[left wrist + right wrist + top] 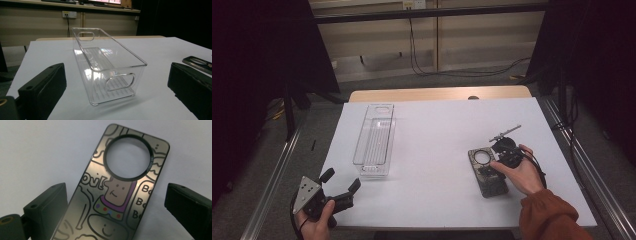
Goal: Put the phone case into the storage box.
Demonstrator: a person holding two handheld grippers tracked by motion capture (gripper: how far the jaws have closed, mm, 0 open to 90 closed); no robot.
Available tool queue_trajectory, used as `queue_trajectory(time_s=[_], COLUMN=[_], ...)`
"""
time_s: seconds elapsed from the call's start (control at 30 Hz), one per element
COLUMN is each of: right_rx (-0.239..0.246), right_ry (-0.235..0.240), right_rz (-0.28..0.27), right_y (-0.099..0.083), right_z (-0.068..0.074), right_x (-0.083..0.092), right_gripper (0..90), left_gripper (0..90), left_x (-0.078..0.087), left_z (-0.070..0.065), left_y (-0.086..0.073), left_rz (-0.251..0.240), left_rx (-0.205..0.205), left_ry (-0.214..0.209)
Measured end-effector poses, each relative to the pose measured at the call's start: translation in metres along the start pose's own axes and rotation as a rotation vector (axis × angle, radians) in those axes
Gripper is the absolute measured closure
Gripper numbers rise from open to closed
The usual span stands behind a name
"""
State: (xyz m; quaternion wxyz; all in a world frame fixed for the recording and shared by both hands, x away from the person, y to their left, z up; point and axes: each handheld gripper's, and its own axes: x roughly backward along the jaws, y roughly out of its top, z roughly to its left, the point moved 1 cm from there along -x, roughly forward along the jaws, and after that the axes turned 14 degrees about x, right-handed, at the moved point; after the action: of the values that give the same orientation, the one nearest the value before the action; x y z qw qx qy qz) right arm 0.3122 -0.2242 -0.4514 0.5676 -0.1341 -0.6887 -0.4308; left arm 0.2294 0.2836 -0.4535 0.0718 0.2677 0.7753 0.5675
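Observation:
A phone case (486, 176) printed with cartoon doodles, with a large round camera hole, lies flat on the white table (437, 125) at the right. My right gripper (503, 158) hovers over it, open. In the right gripper view the phone case (117, 195) lies between the jaws of the right gripper (116, 192), which stand apart on either side of it. My left gripper (342, 179) is open near the front left edge, holding nothing. From the left gripper (116, 75) I look at a clear plastic bin (107, 62) ahead.
The clear bin (374, 140) is empty and stands lengthwise at the left middle of the table. The phone case (198, 63) shows at the right edge of the left gripper view. Dark curtains and metal rails flank the table; cables run on the floor behind.

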Motion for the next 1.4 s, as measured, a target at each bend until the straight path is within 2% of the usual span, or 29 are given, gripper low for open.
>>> queue_trajectory(time_s=[0.03,0.13,0.17,0.23,0.33,0.47,0.53,0.8,0.83,0.87,0.9,0.93,1.0,1.03,1.13,1.2,1.4], right_rx=[0.006,-0.042,-0.027,-0.056,-0.057,-0.067,-0.066,-0.067,-0.074,-0.058,-0.069,-0.062,-0.064,-0.078,-0.065,-0.052,-0.073], right_ry=[0.0,0.008,0.013,0.019,0.016,0.016,0.019,-0.011,-0.022,-0.024,-0.03,-0.024,-0.036,-0.04,-0.069,-0.075,-0.077], right_rz=[0.011,0.061,0.063,0.097,0.155,0.168,0.196,0.204,0.224,0.229,0.237,0.222,0.264,0.256,0.274,0.274,0.265], right_y=[0.001,0.005,0.006,0.009,0.013,0.015,0.016,0.019,0.02,0.02,0.02,0.02,0.021,0.021,0.023,0.023,0.022], right_z=[0.0,0.002,0.0,0.002,0.002,0.003,0.004,0.006,0.006,0.006,0.007,0.006,0.008,0.009,0.013,0.013,0.014], right_x=[-0.002,-0.002,-0.002,-0.003,-0.005,-0.009,-0.014,-0.022,-0.022,-0.023,-0.024,-0.027,-0.029,-0.033,-0.037,-0.038,-0.038], right_gripper=[5.1,4.7,4.7,5.8,6.3,6.5,6.7,3.6,3.0,2.6,1.7,1.0,0.6,0.3,0.0,0.0,0.0], left_gripper=[2.0,2.0,2.0,2.0,2.0,2.0,2.0,2.0,2.0,2.0,2.0,2.0,2.0,2.0,2.0,2.0,2.0], left_x=[0.0,0.0,0.0,0.0,0.0,0.0,0.0,0.0,0.0,0.0,0.0,0.0,0.0,0.0,0.0,0.0,0.0], left_z=[0.0,0.0,0.0,0.0,0.0,0.0,0.0,0.0,0.0,0.0,0.0,0.0,0.0,0.0,0.0,0.0,0.0], left_y=[0.0,0.0,0.0,0.0,0.0,0.0,0.0,0.0,0.0,0.0,0.0,0.0,0.0,0.0,0.0,0.0,0.0], left_rz=[0.001,-0.001,0.0,0.0,-0.001,-0.001,0.0,0.002,0.002,0.007,0.003,0.004,0.004,0.006,0.0,0.001,0.008], left_rx=[-0.002,0.0,0.0,0.0,-0.001,-0.001,-0.002,0.0,-0.001,-0.004,0.0,-0.003,-0.001,-0.004,0.0,0.001,-0.002], left_ry=[0.0,-0.001,-0.002,0.002,-0.003,-0.001,-0.003,-0.001,-0.002,-0.004,-0.013,-0.007,-0.005,-0.006,-0.002,-0.006,-0.008])
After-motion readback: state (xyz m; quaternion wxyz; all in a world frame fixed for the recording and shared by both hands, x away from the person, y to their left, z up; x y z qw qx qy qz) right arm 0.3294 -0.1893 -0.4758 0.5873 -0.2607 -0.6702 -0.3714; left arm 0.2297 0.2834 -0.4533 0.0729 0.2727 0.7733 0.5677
